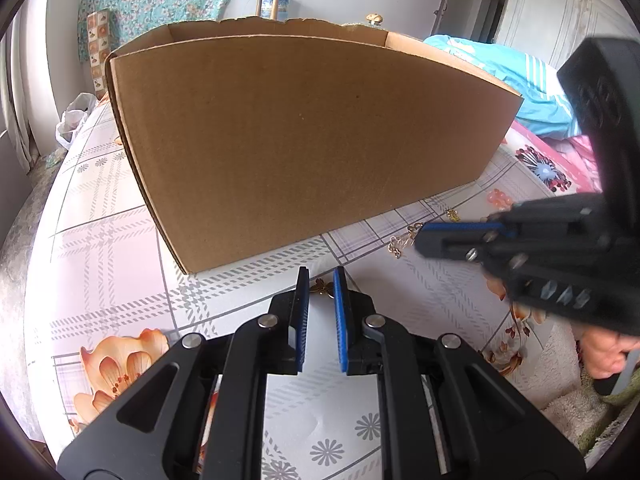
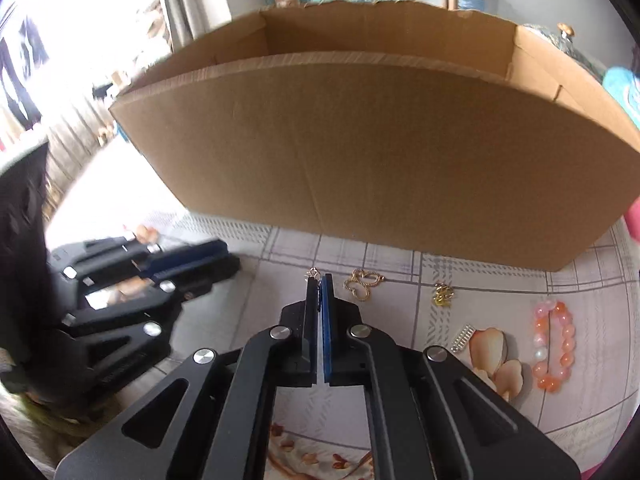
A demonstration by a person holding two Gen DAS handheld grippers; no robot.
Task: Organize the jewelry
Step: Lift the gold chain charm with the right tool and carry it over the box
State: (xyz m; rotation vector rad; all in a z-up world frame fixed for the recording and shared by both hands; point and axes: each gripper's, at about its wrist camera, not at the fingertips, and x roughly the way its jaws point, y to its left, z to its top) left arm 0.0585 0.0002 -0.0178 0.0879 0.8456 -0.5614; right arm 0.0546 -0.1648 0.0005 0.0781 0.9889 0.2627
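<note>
Right wrist view, left to right: the left gripper (image 2: 216,258) lies low with fingers slightly spread, empty. The right gripper (image 2: 319,280) has its fingers pinched on a thin silvery chain piece (image 2: 314,273) before the tall brown cardboard box (image 2: 360,152). On the floral counter (image 2: 500,292) lie a gold looped pendant (image 2: 363,281), gold trinket (image 2: 442,295), and pink-orange bead bracelet (image 2: 554,350). All look light and slippery; the bracelet's stiff beads offer the surest hold.

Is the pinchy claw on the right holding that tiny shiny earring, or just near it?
Touching. The right wrist view shows the right gripper with its jaws closed on the small earring, whose top pokes out beyond the tips.
</note>
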